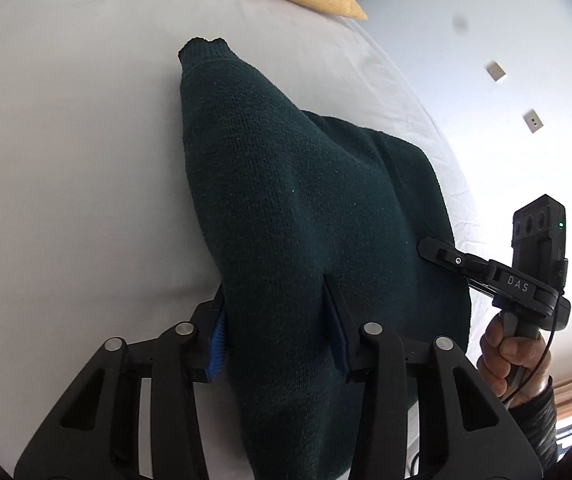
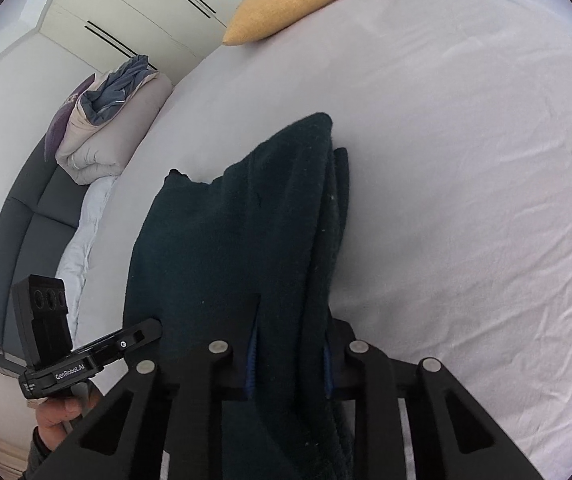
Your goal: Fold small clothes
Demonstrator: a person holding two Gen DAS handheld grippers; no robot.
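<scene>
A dark green knit sweater (image 1: 286, 184) lies bunched on the white bed sheet (image 1: 65, 160), one cuff pointing toward the far side. My left gripper (image 1: 273, 292) is shut on a thick fold of it, the knit filling the gap between the blue pads (image 1: 215, 340). In the right wrist view the sweater (image 2: 245, 220) hangs in layered folds, and my right gripper (image 2: 294, 320) is shut on its near edge. Each gripper shows in the other's view, held in a hand at the sweater's side: the right gripper (image 1: 434, 250) and the left gripper (image 2: 145, 332).
A yellow cushion (image 2: 294, 0) lies at the far end of the bed. A rolled duvet with a grey-blue cloth (image 2: 105, 120) sits on a grey bench (image 2: 17, 232) beside the bed, below white wardrobe doors (image 2: 125, 12). A wall with sockets (image 1: 496, 70) lies beyond the bed's other side.
</scene>
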